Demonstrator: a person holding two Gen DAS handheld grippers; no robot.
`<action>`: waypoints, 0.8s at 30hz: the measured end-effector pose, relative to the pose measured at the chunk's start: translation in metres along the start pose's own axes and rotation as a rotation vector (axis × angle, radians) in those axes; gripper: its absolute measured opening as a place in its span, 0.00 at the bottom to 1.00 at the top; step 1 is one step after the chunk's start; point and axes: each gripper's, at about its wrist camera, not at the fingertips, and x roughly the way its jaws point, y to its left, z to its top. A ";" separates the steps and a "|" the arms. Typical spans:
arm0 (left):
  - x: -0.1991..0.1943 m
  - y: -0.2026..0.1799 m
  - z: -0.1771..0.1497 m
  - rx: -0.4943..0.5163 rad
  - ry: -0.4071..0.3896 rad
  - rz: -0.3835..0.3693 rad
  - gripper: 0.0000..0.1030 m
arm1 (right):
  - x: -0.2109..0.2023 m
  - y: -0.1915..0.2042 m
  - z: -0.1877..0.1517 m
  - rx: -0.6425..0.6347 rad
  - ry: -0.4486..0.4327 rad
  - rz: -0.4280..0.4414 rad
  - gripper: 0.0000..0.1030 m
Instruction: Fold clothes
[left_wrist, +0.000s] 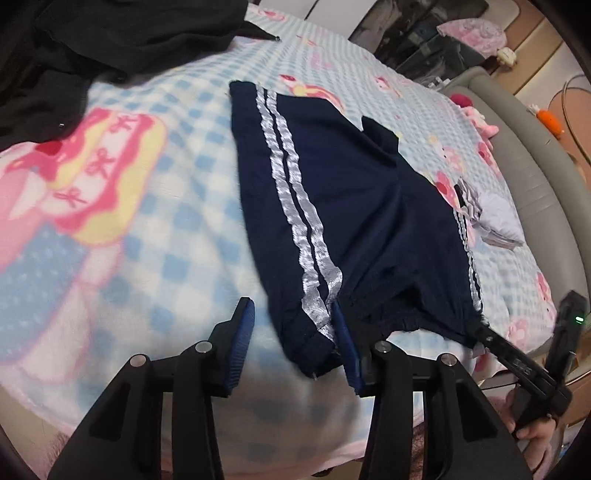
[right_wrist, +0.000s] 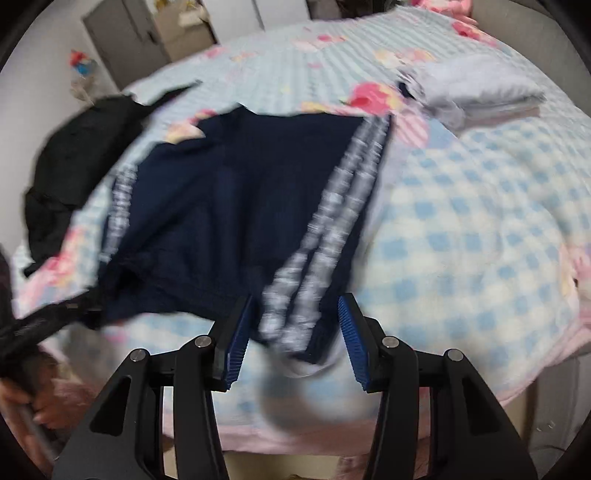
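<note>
Navy striped shorts lie flat on the blue-checked fleece blanket, waistband corners between both parted grippers — left gripper, right gripper, neither clamped — so slack cloth could slip out and skew the fold.

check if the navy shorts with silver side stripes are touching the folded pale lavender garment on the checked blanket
Apart. In the right wrist view a strip of blanket shows between the navy shorts and the folded lavender garment.
</note>
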 end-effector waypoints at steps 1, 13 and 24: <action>-0.003 0.002 0.000 0.000 -0.005 -0.001 0.45 | 0.005 -0.005 0.001 0.017 0.016 -0.008 0.47; -0.007 0.033 -0.003 -0.141 0.029 -0.310 0.43 | -0.021 -0.048 0.000 0.200 -0.072 0.253 0.51; 0.007 0.050 -0.008 -0.306 0.052 -0.472 0.44 | -0.001 -0.093 -0.006 0.522 -0.044 0.483 0.53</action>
